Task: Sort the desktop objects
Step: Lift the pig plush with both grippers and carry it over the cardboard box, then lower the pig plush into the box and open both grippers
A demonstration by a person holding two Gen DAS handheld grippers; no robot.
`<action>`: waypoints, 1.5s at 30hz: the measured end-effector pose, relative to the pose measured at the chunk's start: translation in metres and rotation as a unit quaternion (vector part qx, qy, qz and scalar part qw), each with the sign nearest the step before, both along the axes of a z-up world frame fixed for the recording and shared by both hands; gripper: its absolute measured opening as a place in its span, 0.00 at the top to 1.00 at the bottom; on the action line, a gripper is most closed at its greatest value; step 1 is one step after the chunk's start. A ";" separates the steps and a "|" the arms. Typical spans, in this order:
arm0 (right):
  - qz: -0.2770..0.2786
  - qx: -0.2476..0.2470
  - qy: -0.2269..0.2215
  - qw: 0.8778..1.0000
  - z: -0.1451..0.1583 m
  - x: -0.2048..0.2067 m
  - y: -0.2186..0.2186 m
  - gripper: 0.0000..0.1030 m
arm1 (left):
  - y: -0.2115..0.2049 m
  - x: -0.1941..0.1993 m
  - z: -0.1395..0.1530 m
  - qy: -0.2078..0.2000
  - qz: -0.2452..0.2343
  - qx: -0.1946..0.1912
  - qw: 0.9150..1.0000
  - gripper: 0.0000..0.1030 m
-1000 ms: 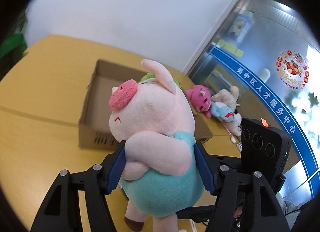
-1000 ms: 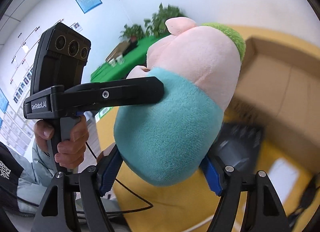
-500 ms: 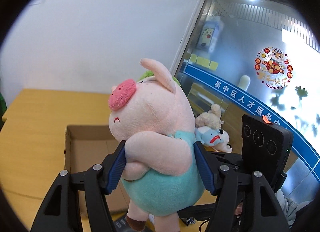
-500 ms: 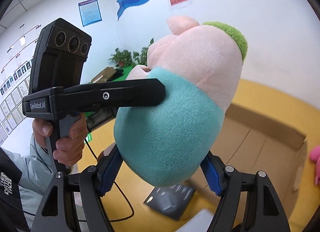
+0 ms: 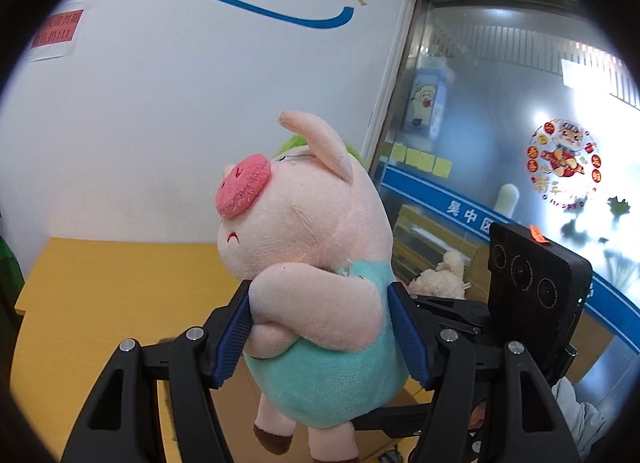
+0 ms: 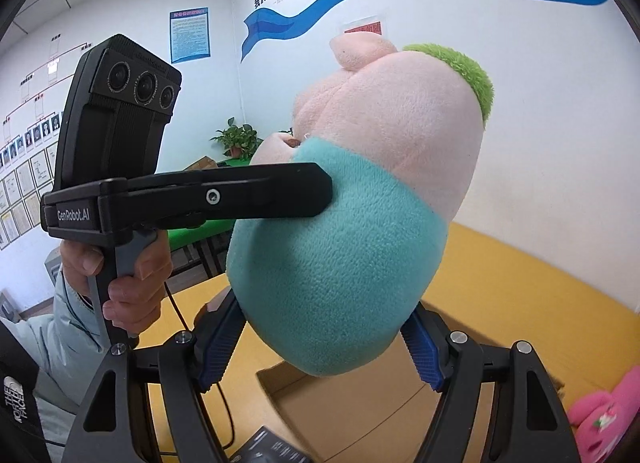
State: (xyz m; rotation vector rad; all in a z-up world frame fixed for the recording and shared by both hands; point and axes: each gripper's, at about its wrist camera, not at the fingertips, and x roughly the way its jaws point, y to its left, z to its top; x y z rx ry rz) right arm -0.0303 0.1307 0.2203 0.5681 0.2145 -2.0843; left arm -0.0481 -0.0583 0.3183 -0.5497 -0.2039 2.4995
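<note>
While both clamp it, plush pig (image 5: pixel 316 263) between left claw (image 5: pixel 320 333), right claw (image 6: pixel 320 347) pads.

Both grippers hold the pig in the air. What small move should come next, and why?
Probably lower the pig toward the box below it. Both the left gripper and the right gripper clamp its teal body, it hangs clear of the table, and the box shows open underneath.

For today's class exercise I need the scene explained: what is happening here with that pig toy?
A person holds two sets of tongs, and both the left tongs and right tongs are clamped on one pink plush pig in a teal shirt, held up above the yellow table. An open cardboard box sits below.
</note>
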 end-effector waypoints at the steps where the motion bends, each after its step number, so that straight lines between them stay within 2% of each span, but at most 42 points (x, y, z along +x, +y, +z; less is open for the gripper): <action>1: 0.001 0.003 0.002 1.000 -0.002 -0.005 0.000 0.30 | -0.001 -0.007 -0.001 -0.005 0.002 0.000 1.000 0.37; 4: 0.003 -0.005 -0.008 1.000 -0.013 -0.019 -0.015 0.30 | -0.007 -0.032 -0.012 -0.023 0.014 0.000 1.000 0.37; 5: 0.004 -0.008 -0.015 1.000 -0.010 -0.023 0.003 0.30 | -0.009 -0.039 -0.017 -0.029 0.017 0.000 0.999 0.37; 8: 0.007 -0.015 -0.042 0.999 -0.031 -0.051 -0.009 0.30 | -0.012 -0.064 -0.038 -0.052 0.025 -0.003 0.998 0.37; 9: 0.007 -0.016 -0.049 0.999 -0.034 -0.061 0.005 0.30 | -0.013 -0.073 -0.047 -0.061 0.025 -0.004 0.998 0.37; 14: 0.009 -0.011 -0.099 0.995 -0.093 -0.104 0.000 0.30 | -0.020 -0.110 -0.098 -0.122 0.025 -0.001 0.992 0.37; 20: 0.013 0.004 -0.184 0.983 -0.180 -0.143 -0.013 0.30 | -0.022 -0.148 -0.173 -0.212 0.040 -0.013 0.976 0.37; 24: 0.017 0.015 -0.243 0.970 -0.237 -0.161 -0.022 0.30 | -0.020 -0.164 -0.218 -0.269 0.054 -0.024 0.961 0.37; 27: 0.017 0.012 -0.287 0.958 -0.275 -0.172 -0.024 0.30 | -0.012 -0.167 -0.238 -0.296 0.066 -0.039 0.952 0.37; 31: 0.009 0.031 -0.325 0.945 -0.311 -0.179 -0.027 0.29 | -0.005 -0.174 -0.257 -0.329 0.078 -0.055 0.939 0.37; 33: 0.006 0.048 -0.333 0.942 -0.322 -0.179 -0.031 0.28 | -0.004 -0.175 -0.261 -0.336 0.083 -0.063 0.936 0.37; 36: 0.003 0.043 -0.343 0.938 -0.321 -0.201 -0.038 0.24 | -0.008 -0.177 -0.258 -0.339 0.091 -0.048 0.935 0.37; 37: 0.002 0.044 -0.343 0.938 -0.328 -0.184 -0.029 0.22 | -0.010 -0.177 -0.258 -0.341 0.088 -0.048 0.935 0.37; 39: 0.000 0.048 -0.348 0.936 -0.330 -0.183 -0.028 0.21 | -0.012 -0.175 -0.258 -0.344 0.085 -0.047 0.934 0.37; 42: -0.001 0.052 -0.349 0.936 -0.309 -0.207 -0.046 0.21 | -0.029 -0.167 -0.260 -0.351 0.088 -0.040 0.931 0.37; 45: 0.009 0.062 -0.349 0.935 -0.283 -0.204 -0.067 0.21 | -0.035 -0.158 -0.255 -0.344 0.096 -0.048 0.933 0.36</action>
